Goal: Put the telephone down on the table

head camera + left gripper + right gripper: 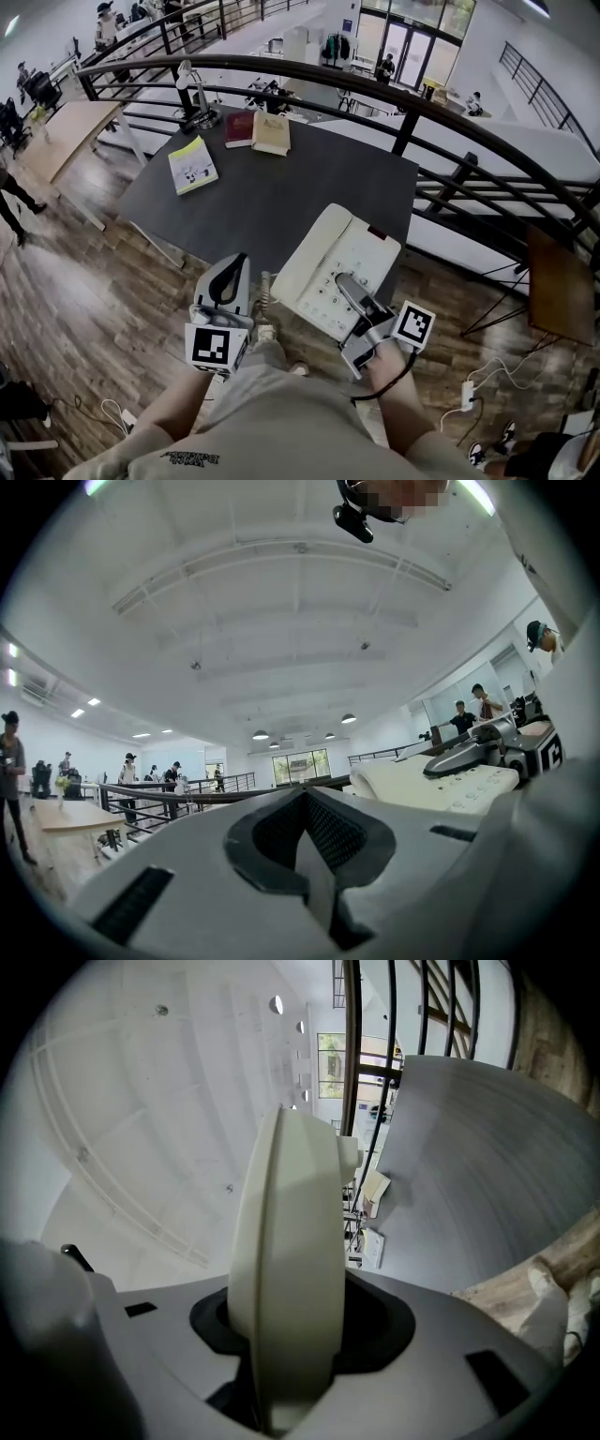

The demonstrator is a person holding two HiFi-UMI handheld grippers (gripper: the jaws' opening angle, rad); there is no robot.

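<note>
A cream desk telephone (336,267) with its handset on the cradle hangs over the near right part of the dark table (262,192). My right gripper (352,292) is shut on the phone's near edge, one jaw lying across the keypad. In the right gripper view the telephone (281,1241) stands edge-on between the jaws of the right gripper (281,1340). The phone's coiled cord (265,292) dangles at its left side. My left gripper (232,274) is shut and empty, left of the phone at the table's front edge. The left gripper (305,850) view shows the telephone (441,785) off to the right.
At the table's far end lie a yellow-green booklet (192,165), a red book (239,127) and a tan book (272,133), with a desk lamp (197,98) beside them. A black curved railing (422,103) runs behind and to the right. Wooden floor (84,272) lies below.
</note>
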